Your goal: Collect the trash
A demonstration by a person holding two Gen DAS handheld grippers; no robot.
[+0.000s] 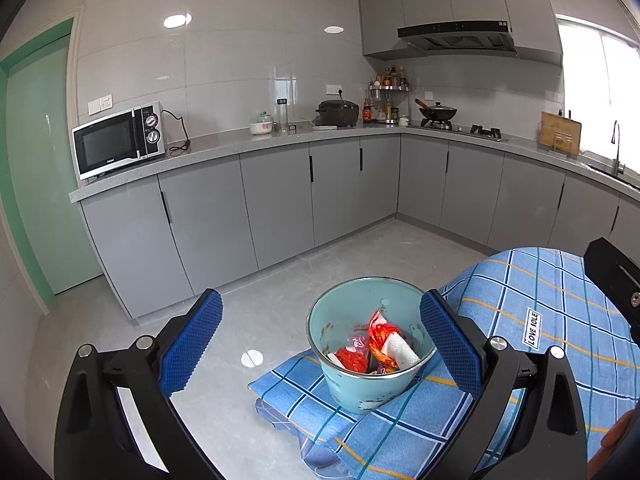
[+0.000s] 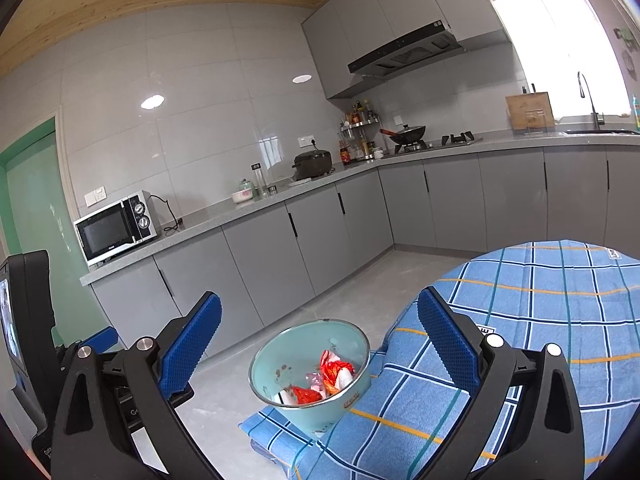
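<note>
Hovering with nothing in either one: the left gripper [image 1: 320, 340] has its blue pads spread wide apart, and the right gripper [image 2: 320, 340] is spread just as wide, both released and empty.

Just ahead of both, at about 12 o'clock and low, sits the pale teal bucket [image 1: 370, 344] on a fold of blue checked cloth [image 1: 520, 320]. From the left wrist view the bucket lands between the pads, nearer the 3 o'clock one; from the right wrist view it's a bit toward 11 o'clock. The trash [image 1: 376, 346] is already inside: red and orange crinkly wrappers plus a crumpled white paper towel. I can't see any loose bits on the cloth or the floor from here, so my guess is the collecting part is mostly wrapped up.

If there's another piece to grab, I'd come straight down over the bucket's mouth and let go low, since wrappers that light will drift. Also, that bucket is perched on soft bunched fabric near the edge, so I'd avoid bumping the rim; it looks tippy.

Readable stuff: a black-and-white tag on the cloth says "LOVE SOLE" [image 1: 532, 327]. There's orange lettering on the bucket's side in the right wrist view, too small to make out. Way off at 10 o'clock, the microwave [image 1: 118, 140] on the worktop [image 1: 256, 142] has a brand mark I can't read.
</note>
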